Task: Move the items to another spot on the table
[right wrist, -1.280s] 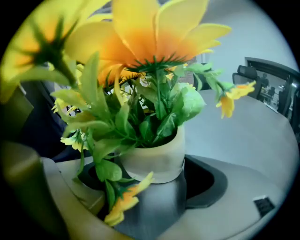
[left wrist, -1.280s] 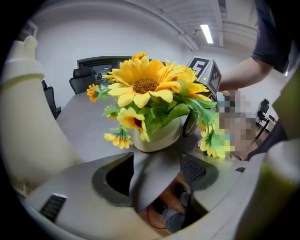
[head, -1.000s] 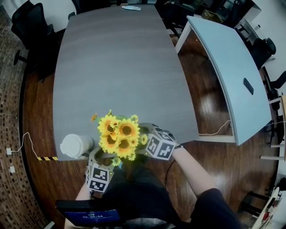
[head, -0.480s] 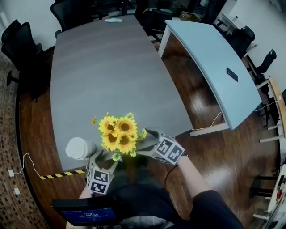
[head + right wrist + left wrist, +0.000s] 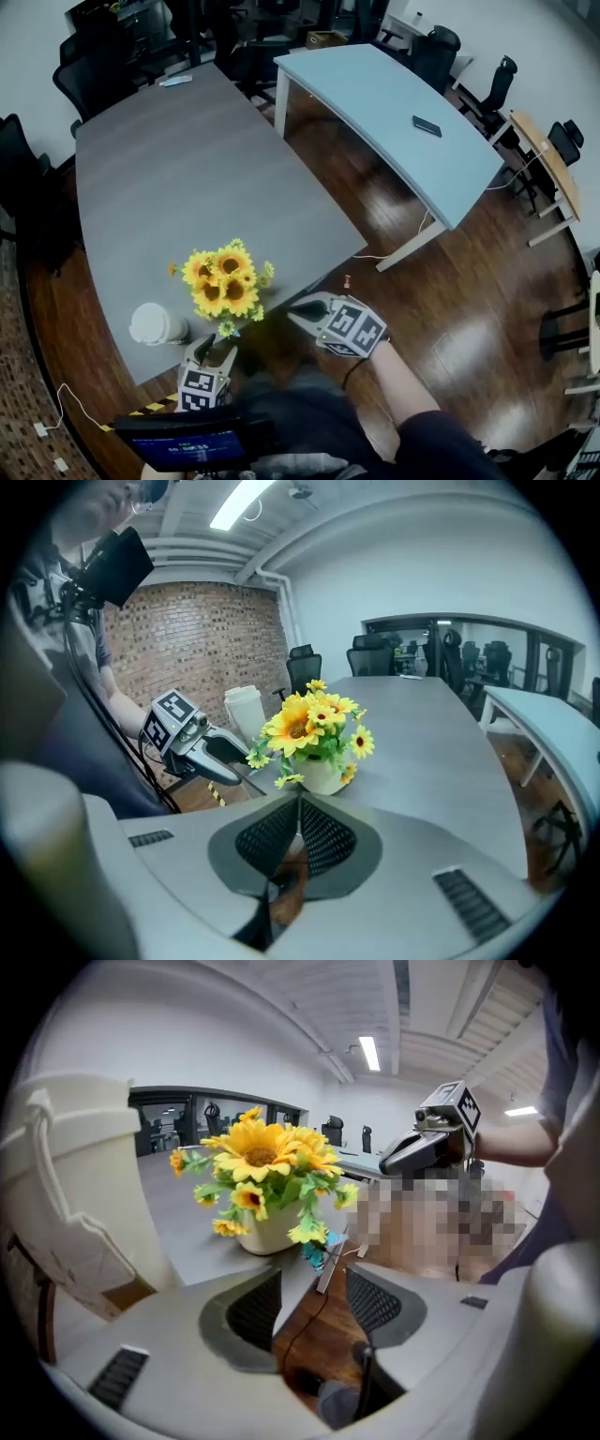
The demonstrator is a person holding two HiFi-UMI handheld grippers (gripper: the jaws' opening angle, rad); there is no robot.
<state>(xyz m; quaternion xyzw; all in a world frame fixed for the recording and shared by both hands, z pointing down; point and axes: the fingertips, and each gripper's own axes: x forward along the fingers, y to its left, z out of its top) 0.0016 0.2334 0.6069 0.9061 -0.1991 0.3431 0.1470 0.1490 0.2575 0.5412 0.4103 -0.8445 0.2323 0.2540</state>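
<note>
R gripper [image 5: 294, 313] has pulled back from the sunflowers [image 5: 222, 281]; its jaws just closed, empty. L gripper [image 5: 214, 350] jaws narrowed too, half-open w/ nothing between.

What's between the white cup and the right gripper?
The sunflower pot, in the head view, stands between the white cup and the right gripper, whose jaws have just closed on nothing.

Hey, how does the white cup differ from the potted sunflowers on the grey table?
The white cup is plain and lidded; the potted sunflowers are bright yellow with green leaves. The cup is tall and narrow; the sunflowers spread wide over a short, squat pot. The cup stands nearer the corner of the grey table, the sunflowers to its right in the head view. Both stand upright on it.
</note>
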